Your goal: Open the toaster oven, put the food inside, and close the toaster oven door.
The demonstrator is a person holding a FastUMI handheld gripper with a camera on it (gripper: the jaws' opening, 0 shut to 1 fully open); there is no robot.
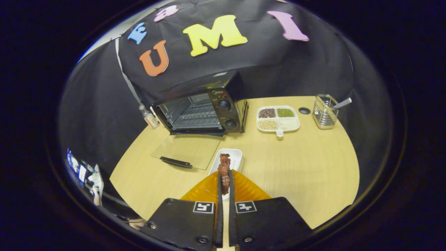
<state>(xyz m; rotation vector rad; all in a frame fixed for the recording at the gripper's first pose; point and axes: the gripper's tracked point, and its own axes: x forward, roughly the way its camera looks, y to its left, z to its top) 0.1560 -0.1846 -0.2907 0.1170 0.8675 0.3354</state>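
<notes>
A black toaster oven point(202, 108) stands at the back of the wooden table, its glass door point(186, 150) folded down flat onto the table, the wire rack inside bare. My gripper point(225, 177) is shut on a brown piece of food point(224, 166), which sticks up between the fingers. The food hangs just above a small white dish point(234, 156) that lies to the right of the open door. The oven is well beyond the fingers, ahead and a little to the left.
A white divided tray of beans and grains point(278, 118) sits to the right of the oven. Farther right stand a wire utensil holder point(325, 112) and a small dark disc point(304, 111). A small bottle point(150, 118) stands left of the oven.
</notes>
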